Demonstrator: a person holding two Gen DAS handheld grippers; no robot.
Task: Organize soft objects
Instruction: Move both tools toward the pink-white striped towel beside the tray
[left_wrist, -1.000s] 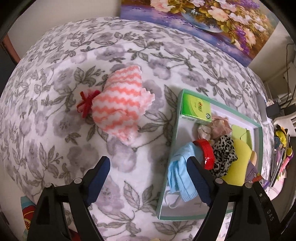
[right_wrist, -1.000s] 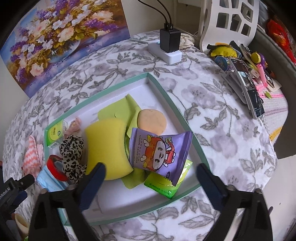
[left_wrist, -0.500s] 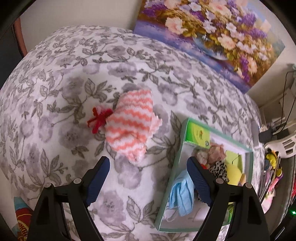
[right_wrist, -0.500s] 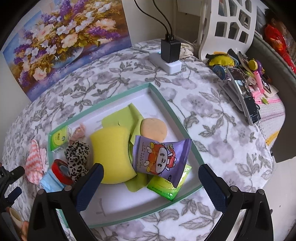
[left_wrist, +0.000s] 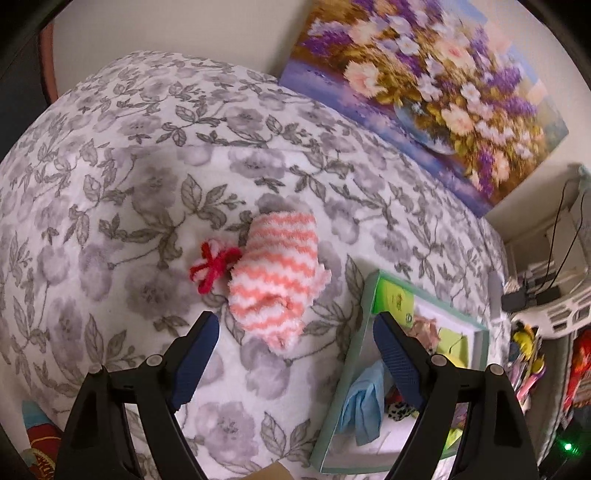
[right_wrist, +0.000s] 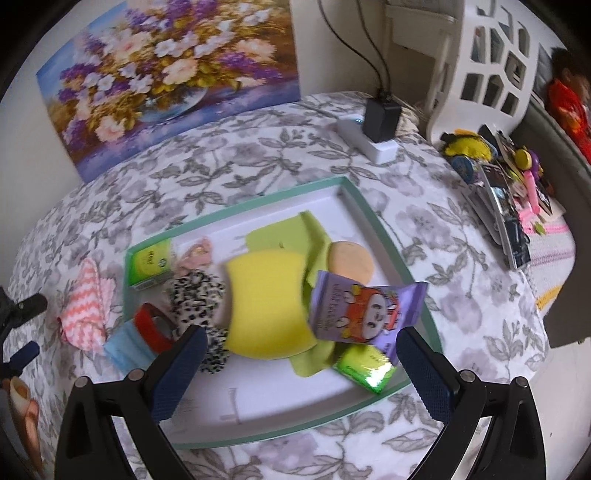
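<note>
The pink-and-white striped sock (left_wrist: 277, 273) lies on the floral cloth (left_wrist: 110, 184), just left of the green-rimmed tray (left_wrist: 354, 354) and outside it. The left gripper (left_wrist: 295, 332) hangs just near of the sock, jaws wide apart and empty. The right gripper (right_wrist: 299, 354) is likewise wide and empty over the tray. To grasp well, straddle the sock's thick middle, avoiding the red bow (left_wrist: 212, 266).
</note>
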